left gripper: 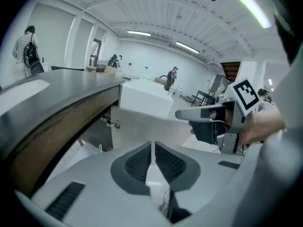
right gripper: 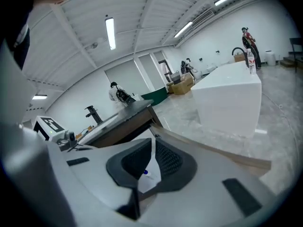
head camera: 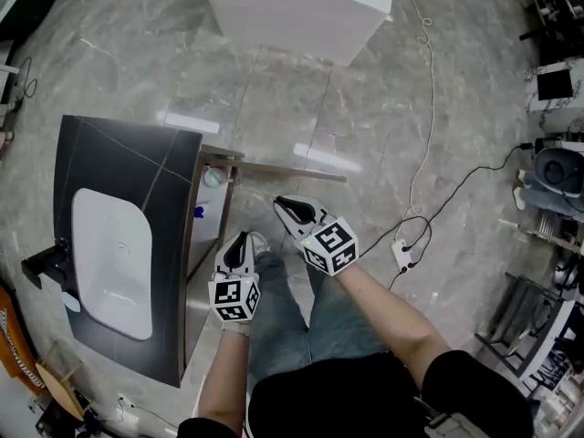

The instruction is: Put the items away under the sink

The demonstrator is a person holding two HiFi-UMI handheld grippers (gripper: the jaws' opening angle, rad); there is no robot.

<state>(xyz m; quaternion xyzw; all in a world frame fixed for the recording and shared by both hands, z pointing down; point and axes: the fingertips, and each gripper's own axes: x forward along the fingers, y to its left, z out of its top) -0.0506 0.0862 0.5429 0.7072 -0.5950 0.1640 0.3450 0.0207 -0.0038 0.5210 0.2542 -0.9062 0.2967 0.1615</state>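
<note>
Where the items lie: inside the open cabinet point(head camera: 188, 245) under the sink point(head camera: 109, 263); 2 show on its shelf, a round one point(head camera: 213, 177) and a blue one point(head camera: 199, 213), both too small to name.
Left gripper point(head camera: 240, 241): jaws together with nothing between them, held up just beside the cabinet's open front.
Right gripper point(head camera: 284, 205): jaws together and empty, held up near the door point(head camera: 283, 168) with its tips aimed toward it.
Door: swung out about square to the cabinet front; its long axis runs from the hinge at the cabinet's far corner out to the right in the head view.
Key relation: the door's free end lies ahead and to the right of both grippers. The right gripper is nearer that end; the left is nearer the hinge and the opening.
Step, as judged: with both grippers empty and items on the shelf, stowing looks done and closing the door likely remains.
Next move calls for: a push on the door's outer face from its far side, swinging it toward the cabinet, with the left gripper kept out of the opening.
</note>
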